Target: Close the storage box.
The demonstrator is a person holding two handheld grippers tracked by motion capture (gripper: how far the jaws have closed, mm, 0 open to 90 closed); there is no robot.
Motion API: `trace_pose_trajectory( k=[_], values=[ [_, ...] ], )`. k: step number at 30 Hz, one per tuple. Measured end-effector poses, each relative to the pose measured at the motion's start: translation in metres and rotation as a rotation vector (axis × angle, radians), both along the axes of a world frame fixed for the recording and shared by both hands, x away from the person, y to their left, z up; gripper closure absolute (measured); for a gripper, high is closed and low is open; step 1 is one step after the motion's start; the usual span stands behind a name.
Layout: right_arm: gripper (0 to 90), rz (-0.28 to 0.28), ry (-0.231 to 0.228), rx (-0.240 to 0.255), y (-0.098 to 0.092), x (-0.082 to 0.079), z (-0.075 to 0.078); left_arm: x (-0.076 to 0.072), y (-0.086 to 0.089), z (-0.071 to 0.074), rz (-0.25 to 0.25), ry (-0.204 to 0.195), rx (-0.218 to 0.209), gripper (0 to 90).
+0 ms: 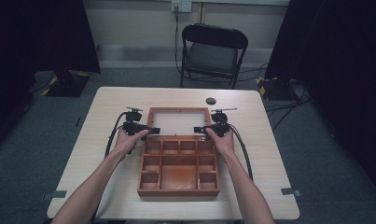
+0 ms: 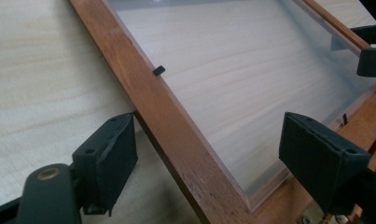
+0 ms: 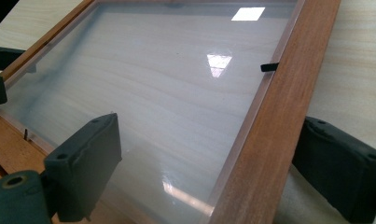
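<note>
Wooden box [image 1: 178, 170] sits mid-table [image 1: 106, 186], its glass lid [image 1: 178, 121] swung open & lying flat behind it; left gripper [image 1: 150, 131] straddles lid's left frame rail, jaws wide, not pressing; right gripper [image 1: 200, 130] likewise astride the right rail, wide.

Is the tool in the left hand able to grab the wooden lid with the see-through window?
Probably yes. The left tool already has its open jaws either side of the wooden-framed, clear-paned lid's side rail, with nothing between them and the wood.
</note>
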State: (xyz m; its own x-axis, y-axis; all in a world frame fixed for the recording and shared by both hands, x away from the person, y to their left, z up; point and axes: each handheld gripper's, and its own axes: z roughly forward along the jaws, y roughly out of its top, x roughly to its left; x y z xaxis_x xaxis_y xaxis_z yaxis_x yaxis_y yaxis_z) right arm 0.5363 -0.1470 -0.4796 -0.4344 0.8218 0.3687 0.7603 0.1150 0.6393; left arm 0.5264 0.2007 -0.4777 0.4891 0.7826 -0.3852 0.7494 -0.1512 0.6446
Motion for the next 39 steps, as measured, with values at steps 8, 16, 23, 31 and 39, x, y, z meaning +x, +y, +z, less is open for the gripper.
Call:
trace_pose_trajectory(
  k=[8,16,23,31,39],
  values=[
    [14.2,-0.011,-0.009,0.005,-0.002,-0.001,0.003,0.000,-0.004,0.005,0.003,-0.014,0.040,17.0],
    [23.6,-0.032,-0.081,0.018,-0.006,-0.004,0.009,-0.003,-0.001,0.012,-0.006,-0.066,0.061,23.6],
    [26.1,-0.037,-0.126,0.047,-0.010,-0.007,0.019,-0.004,-0.005,0.014,-0.009,-0.085,0.024,24.5],
    [27.7,-0.033,-0.165,0.042,-0.011,-0.012,0.028,-0.008,-0.004,0.024,-0.007,-0.127,0.045,30.9],
    [28.0,-0.017,-0.179,0.057,-0.015,-0.014,0.035,-0.008,-0.004,0.029,-0.004,-0.161,0.033,31.2]
  ],
)
